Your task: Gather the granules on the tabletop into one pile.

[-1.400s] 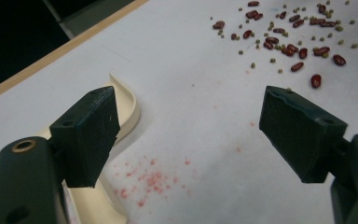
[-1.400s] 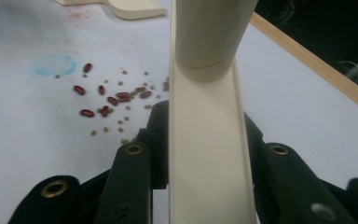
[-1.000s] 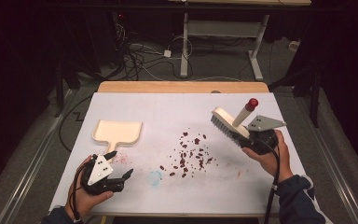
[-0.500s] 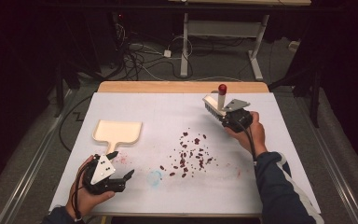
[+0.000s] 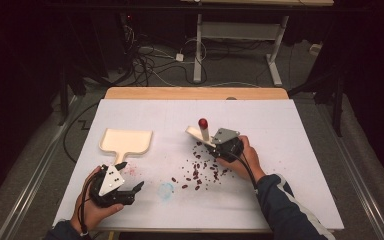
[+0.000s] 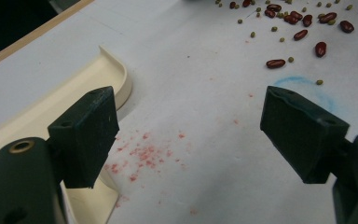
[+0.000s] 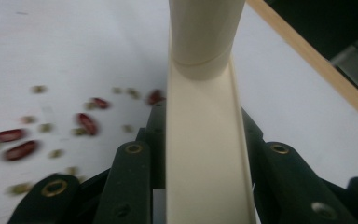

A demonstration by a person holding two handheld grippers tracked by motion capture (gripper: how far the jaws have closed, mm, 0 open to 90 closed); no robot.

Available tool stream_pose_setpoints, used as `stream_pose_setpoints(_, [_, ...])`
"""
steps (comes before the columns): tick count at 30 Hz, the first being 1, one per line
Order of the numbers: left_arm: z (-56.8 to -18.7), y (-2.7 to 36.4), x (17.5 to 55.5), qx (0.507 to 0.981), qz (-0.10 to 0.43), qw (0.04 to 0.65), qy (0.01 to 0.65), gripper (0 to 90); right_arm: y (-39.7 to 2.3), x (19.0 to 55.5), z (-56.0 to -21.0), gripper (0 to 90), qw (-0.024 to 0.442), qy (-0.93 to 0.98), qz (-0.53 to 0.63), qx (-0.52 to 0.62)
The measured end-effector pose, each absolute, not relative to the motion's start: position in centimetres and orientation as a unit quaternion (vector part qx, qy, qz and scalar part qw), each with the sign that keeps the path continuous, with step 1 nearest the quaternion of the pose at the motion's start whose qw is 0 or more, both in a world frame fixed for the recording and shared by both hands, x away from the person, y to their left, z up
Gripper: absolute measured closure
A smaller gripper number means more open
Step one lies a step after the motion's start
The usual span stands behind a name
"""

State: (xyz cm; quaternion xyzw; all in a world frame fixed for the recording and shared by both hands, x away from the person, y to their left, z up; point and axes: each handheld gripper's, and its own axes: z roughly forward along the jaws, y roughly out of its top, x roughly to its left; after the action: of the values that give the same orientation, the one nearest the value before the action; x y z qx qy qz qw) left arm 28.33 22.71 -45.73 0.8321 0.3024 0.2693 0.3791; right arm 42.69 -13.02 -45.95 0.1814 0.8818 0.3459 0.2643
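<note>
A cream hand brush with a red-tipped handle is clamped in my right gripper, low over the far edge of a scatter of red and green beans. In the right gripper view the brush's cream back runs up between the shut jaws, with beans blurred to the left. A cream dustpan lies flat at the left. My left gripper rests near the front left, open and empty, just below the pan's handle. In the left gripper view the dustpan's rim is beside the left jaw.
The table has a white cover and a wooden far edge. Red specks and a faint blue ring mark the sheet between the dustpan and the beans. Cables and desk legs stand on the floor beyond.
My right hand has carried the brush from the right side of the table leftward and down to the beans. The left hand and dustpan have stayed put.
</note>
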Motion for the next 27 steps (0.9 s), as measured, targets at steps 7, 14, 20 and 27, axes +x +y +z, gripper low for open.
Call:
stream_pose_setpoints(7, [-45.6,22.7,28.2,0.835,0.269,0.375,0.300,18.6,-13.5,40.0,-45.8,67.3,0.238,0.892,0.365,0.121])
stream_pose_setpoints(14, [-45.6,22.7,28.2,0.836,0.271,0.372,0.299,18.6,-14.5,37.7,-45.5,67.3,0.213,0.899,0.374,0.082])
stream_pose_setpoints(20, [-45.6,22.6,28.1,0.836,0.272,0.372,0.298,18.6,-15.0,36.8,-44.8,67.7,0.226,0.897,0.373,0.065])
stream_pose_setpoints(27, [-45.5,22.6,28.1,0.835,0.274,0.372,0.298,18.6,-15.6,37.0,-43.0,67.9,0.264,0.873,0.401,0.082])
